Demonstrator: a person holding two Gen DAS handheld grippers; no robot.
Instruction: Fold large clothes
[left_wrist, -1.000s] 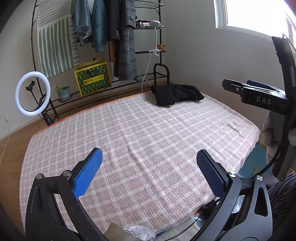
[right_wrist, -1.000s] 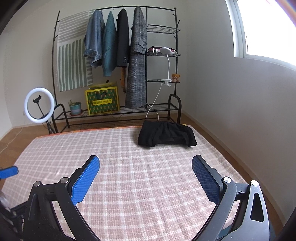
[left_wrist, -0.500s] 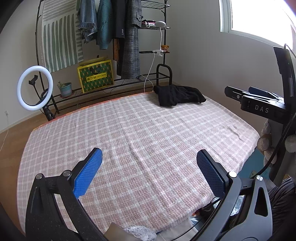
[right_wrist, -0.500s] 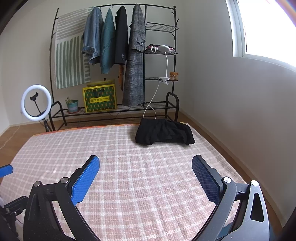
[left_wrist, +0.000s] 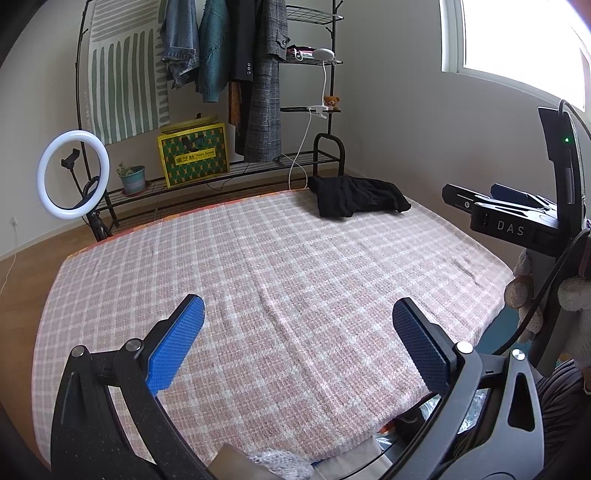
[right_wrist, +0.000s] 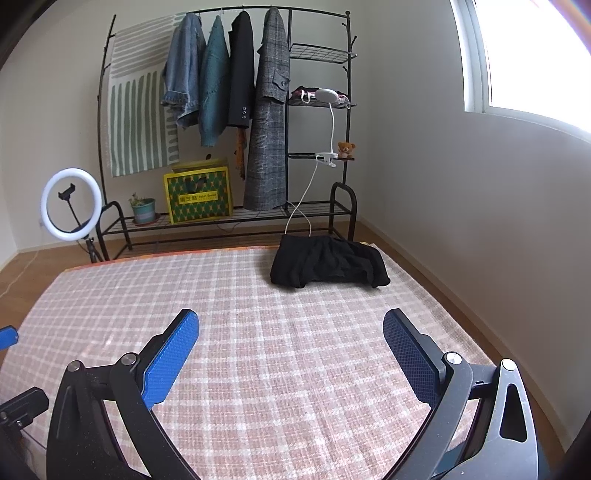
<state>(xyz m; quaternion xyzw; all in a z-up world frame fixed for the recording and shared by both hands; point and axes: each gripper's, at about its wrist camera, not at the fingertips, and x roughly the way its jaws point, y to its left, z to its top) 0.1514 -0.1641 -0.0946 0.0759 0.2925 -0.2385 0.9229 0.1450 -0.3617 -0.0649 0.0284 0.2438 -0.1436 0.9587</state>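
Note:
A black garment (left_wrist: 356, 195) (right_wrist: 327, 265) lies crumpled in a heap at the far right corner of the pink plaid bed cover (left_wrist: 280, 280) (right_wrist: 280, 347). My left gripper (left_wrist: 298, 318) hovers open over the near part of the bed, nothing between its blue pads. My right gripper (right_wrist: 291, 331) is also open and empty, above the bed's middle, well short of the garment. The right gripper's body (left_wrist: 517, 221) shows at the right edge of the left wrist view.
A black clothes rack (right_wrist: 229, 122) with hanging jackets and a coat stands beyond the bed's far edge, holding a yellow-green box (right_wrist: 197, 197) and a potted plant (right_wrist: 143, 210). A ring light (right_wrist: 71, 205) stands at the far left. The wall runs close along the bed's right side.
Both views have shifted slightly: the rack and garment sit a little lower and nearer in frame. Both grippers remain open and empty; the garment has not moved.

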